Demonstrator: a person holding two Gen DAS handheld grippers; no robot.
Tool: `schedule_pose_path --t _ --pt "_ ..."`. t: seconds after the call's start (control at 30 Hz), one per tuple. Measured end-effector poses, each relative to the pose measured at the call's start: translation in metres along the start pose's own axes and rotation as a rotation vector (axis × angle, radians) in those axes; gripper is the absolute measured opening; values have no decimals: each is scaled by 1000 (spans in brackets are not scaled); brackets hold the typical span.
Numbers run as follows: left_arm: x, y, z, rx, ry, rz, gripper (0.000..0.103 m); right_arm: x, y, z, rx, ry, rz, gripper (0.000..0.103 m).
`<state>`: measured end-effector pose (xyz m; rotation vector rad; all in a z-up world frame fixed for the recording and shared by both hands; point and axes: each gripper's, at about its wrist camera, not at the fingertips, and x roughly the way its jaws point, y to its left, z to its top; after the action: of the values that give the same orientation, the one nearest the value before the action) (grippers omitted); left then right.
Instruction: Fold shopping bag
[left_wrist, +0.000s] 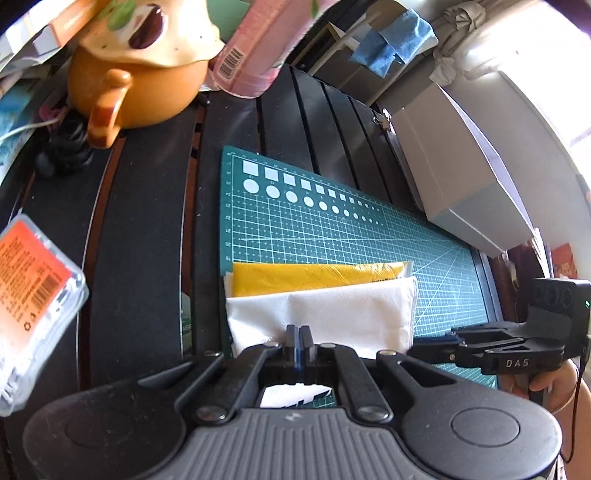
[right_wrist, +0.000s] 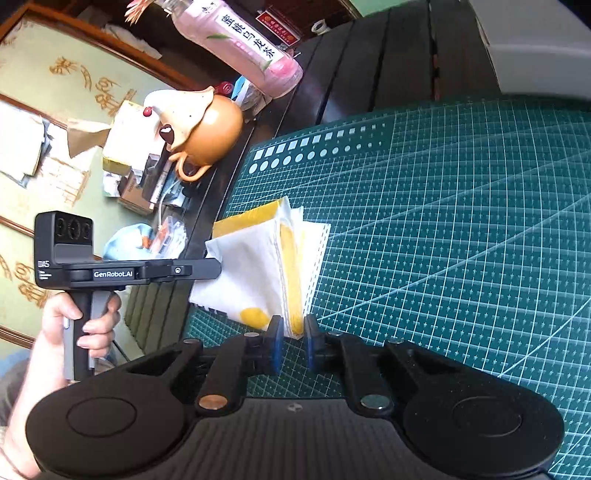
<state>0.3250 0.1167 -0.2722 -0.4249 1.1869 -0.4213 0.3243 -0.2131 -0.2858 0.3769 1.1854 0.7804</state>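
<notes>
On green mat (left_wrist: 332, 229), folded shopping bag (left_wrist: 321, 306), long axis along near edge

You see a white-and-yellow shopping bag (left_wrist: 321, 306) on a green, white-gridded cutting mat (left_wrist: 332, 229), near an orange pot (left_wrist: 147, 92).

A dark slatted table (left_wrist: 147, 206) fills the view, with a green cutting mat (right_wrist: 461, 221) laid on it. At ten o'clock stands an orange teapot (left_wrist: 140, 88), a pink bottle (right_wrist: 243, 48) just beside it. Bright daylight washes in at two o'clock over a grey box (left_wrist: 461, 177).
</notes>
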Motion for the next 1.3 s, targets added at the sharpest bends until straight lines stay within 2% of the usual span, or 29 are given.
schedule_pose_path --t 0.07,0.13,0.17,0.2,0.23,0.27,0.33,0.4,0.47,0.5,0.57,0.67,0.77,0.87,0.9,0.97,1.0,1.07,1.1,1.17,1.3 --pt "-1 2 0 -5 4 -6 3 -1 12 5 -72 -36 -70 43" --pt "-1 5 1 -11 8 -14 3 3 28 14 -168 -74 -154 45" --pt "-2 6 1 -13 9 -16 3 6 34 17 -188 -74 -165 45" --pt "-4 7 0 -14 8 -17 3 12 42 22 -214 -74 -178 43" --pt "-5 7 1 -17 6 -18 3 17 46 26 -228 -68 -178 28" --pt "-6 7 1 -18 4 -18 3 21 50 28 -238 -61 -180 23" --pt "-10 5 1 -16 -4 -9 3 30 56 32 -258 -46 -219 23" --pt "-18 2 3 1 -37 18 12 30 56 33 -272 -43 -220 18" --pt "-26 -5 6 45 -93 48 15 26 53 36 -299 -26 -216 11" --pt "-25 -6 7 53 -92 48 15 24 52 37 -313 -16 -215 8" --pt "-20 -6 8 60 -87 55 15 24 52 40 -337 2 -217 3" --pt "-16 -2 8 53 -86 69 13 25 49 46 -351 33 -207 3" --pt "-14 2 8 36 -87 83 3 26 48 47 -348 46 -213 3" --pt "-13 4 7 21 -84 83 3 21 45 47 -289 29 -208 6" --pt "-12 1 6 33 -85 91 3 13 43 46 -235 -2 -202 8" --pt "-12 0 5 44 -86 99 3 -1 40 42 -141 -66 -188 17" --pt "-12 0 5 41 -85 99 3 -13 37 32 -48 -132 -161 19" --pt "-12 0 6 36 -83 101 3 -27 33 5 128 -234 -62 49" --pt "-12 0 6 33 -82 101 3 -32 32 -9 216 -274 -10 53" --pt "-12 1 7 27 -79 98 3 -23 31 -40 389 -285 97 54" --pt "-11 3 9 14 -74 92 3 6 37 -85 629 -375 133 53"
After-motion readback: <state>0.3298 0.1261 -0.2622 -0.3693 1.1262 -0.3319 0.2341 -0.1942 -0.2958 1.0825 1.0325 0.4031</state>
